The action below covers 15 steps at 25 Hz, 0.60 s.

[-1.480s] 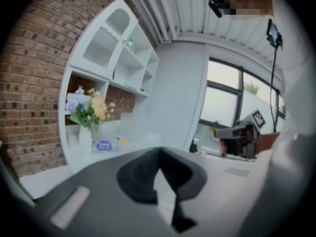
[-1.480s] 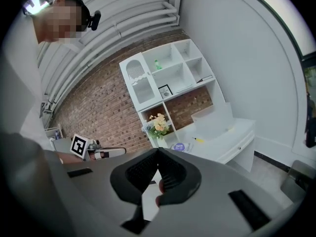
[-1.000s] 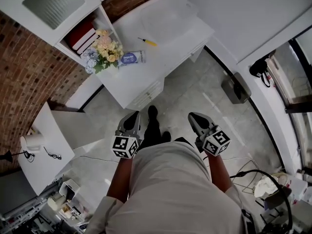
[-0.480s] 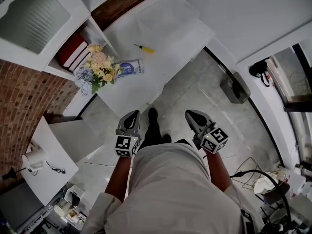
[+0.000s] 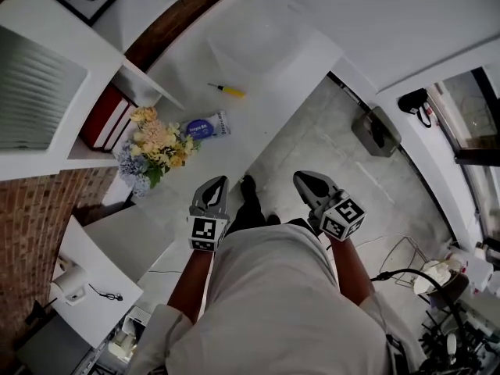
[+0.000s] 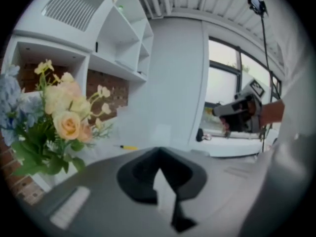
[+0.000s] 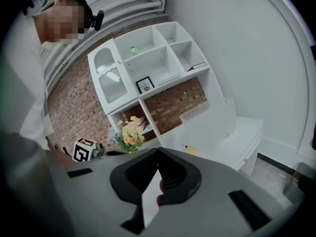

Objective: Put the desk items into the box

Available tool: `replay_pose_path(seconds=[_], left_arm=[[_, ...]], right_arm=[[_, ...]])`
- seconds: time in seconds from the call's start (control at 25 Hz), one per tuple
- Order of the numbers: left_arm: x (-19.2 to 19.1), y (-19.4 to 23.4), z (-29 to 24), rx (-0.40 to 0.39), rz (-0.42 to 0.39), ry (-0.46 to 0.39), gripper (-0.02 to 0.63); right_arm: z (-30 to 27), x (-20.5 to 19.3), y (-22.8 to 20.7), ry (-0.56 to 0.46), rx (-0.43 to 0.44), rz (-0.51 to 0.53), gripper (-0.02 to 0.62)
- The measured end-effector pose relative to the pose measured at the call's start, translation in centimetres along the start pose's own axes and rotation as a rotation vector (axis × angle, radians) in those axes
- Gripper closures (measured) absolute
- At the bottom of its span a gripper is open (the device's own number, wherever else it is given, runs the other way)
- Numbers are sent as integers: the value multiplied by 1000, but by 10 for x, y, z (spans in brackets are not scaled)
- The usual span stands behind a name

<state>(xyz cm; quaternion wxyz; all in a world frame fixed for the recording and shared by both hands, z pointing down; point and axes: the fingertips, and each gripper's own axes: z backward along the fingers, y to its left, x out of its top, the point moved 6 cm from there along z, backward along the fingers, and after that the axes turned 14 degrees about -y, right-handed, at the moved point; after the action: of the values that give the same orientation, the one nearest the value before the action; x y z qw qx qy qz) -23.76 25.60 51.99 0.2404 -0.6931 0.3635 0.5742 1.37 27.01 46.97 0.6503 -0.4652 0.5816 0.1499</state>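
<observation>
- Both grippers hang in front of our body, well short of the desk point(image 5: 273, 84). The left gripper point(image 5: 216, 181) has its jaws closed tip to tip with nothing between them. The right gripper point(image 5: 300, 177) is likewise pressed together and empty.
- The things to pack lie on the desk top. A small yellow-handled screwdriver point(image 5: 226, 91) lies near the clear box point(image 5: 262, 33), and a tube with a blue label point(image 5: 205, 126) lies closer to us. The box sits at the desk's far end and looks empty.
- We judge the step in hand to be the approach — nothing is grasped yet. To do it well, we should come up to the desk edge and spread the jaws before lowering. The screwdriver lies flat and thin, so we should take it across its handle.
- The tube lies just beside the flowers point(image 5: 155, 143). The left gripper had best come at it from the open side so as not to brush the blooms.
- Red books point(image 5: 105, 119) stand in the shelf behind the flowers. A grey bin point(image 5: 376, 130) sits on the floor to the right, well apart from our path. Nothing stands between us and the desk.
</observation>
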Motion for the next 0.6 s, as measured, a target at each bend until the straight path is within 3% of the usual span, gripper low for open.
replay_pose_path(seconds=[0.2,0.6], left_arm=[[-8,20,-16,-57,18,21,604],[11,37,-29,-55,12,-18,604]], right_arm=[[-39,7,0,3,-2,11,595],[-84,25,-9,32,55,33,595]])
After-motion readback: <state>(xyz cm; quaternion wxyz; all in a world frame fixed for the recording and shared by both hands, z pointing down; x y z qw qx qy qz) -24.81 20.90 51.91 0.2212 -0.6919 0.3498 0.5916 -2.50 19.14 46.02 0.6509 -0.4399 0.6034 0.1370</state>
